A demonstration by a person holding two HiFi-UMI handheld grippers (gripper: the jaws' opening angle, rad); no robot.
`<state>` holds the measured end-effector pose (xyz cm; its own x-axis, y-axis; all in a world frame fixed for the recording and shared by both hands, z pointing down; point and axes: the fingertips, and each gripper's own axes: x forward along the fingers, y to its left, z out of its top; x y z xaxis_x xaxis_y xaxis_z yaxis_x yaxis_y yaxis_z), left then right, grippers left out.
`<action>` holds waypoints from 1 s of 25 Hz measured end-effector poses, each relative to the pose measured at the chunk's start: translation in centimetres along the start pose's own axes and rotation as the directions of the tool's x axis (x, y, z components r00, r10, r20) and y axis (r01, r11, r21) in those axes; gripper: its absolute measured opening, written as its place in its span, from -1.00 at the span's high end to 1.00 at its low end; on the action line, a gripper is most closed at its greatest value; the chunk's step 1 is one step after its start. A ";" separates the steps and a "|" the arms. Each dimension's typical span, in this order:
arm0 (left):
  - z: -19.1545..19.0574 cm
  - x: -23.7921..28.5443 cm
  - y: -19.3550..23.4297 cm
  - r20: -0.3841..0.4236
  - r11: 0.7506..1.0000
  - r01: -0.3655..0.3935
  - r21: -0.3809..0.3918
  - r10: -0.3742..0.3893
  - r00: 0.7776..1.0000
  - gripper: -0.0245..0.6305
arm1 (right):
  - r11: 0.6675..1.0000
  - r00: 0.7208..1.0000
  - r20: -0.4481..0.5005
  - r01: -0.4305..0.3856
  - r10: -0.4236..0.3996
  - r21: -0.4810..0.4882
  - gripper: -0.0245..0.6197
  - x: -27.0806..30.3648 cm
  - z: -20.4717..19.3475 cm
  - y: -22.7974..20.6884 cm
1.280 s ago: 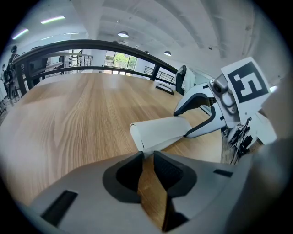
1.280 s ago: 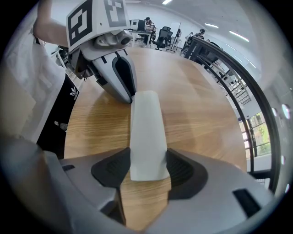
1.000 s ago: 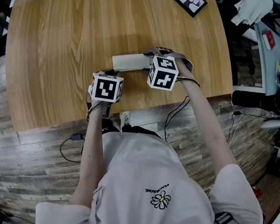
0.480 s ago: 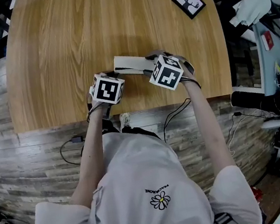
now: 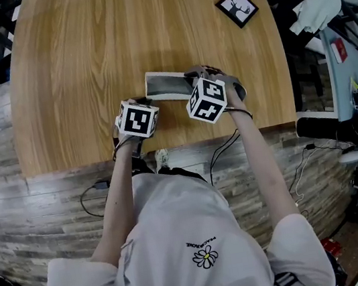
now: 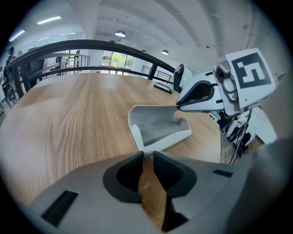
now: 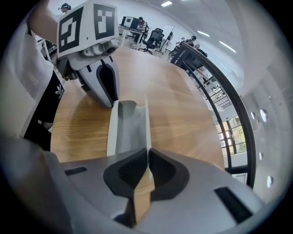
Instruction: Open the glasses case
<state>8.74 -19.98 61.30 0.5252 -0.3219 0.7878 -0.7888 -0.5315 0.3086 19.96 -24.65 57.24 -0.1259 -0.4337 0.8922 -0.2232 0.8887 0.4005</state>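
A white glasses case lies open on the wooden table, its grey inside showing. In the left gripper view, my left gripper grips the near rim of the case's base at one end. My right gripper has its jaws closing, with the thin edge of the raised lid between the tips and the pads pressing on it. In the head view both marker cubes sit over the case's near side, the left gripper at its left end and the right gripper at its right end.
A small black-framed picture lies at the table's far right corner. Cables hang over the near table edge by my body. Chairs, a desk and clutter stand off the table to the right.
The case went from a closed white bar to open, with its grey inside in view. The right gripper shifted slightly left and away with the lid. The left gripper stayed put.
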 end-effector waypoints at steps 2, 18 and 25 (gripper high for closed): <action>0.0 0.1 0.0 0.004 1.000 -0.004 0.011 0.004 1.000 0.67 | 0.999 1.000 -0.009 0.028 -0.028 0.014 0.86 0.4 0.0 -0.5; -0.1 -0.2 -0.1 0.000 0.999 0.022 -0.028 -0.022 1.000 0.65 | 0.990 0.996 0.043 0.073 -0.079 0.120 0.82 0.4 0.2 -1.2; 1.4 -1.8 0.0 0.037 0.999 0.006 -0.033 -0.005 0.999 0.70 | 0.927 0.974 0.201 0.022 -0.105 0.375 0.67 -3.1 1.6 -2.8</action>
<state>8.19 -20.50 59.15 0.5404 -0.3478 0.7662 -0.7958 -0.5072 0.3310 19.48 -26.04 52.97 -0.2935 -0.5453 0.7852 -0.5722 0.7582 0.3127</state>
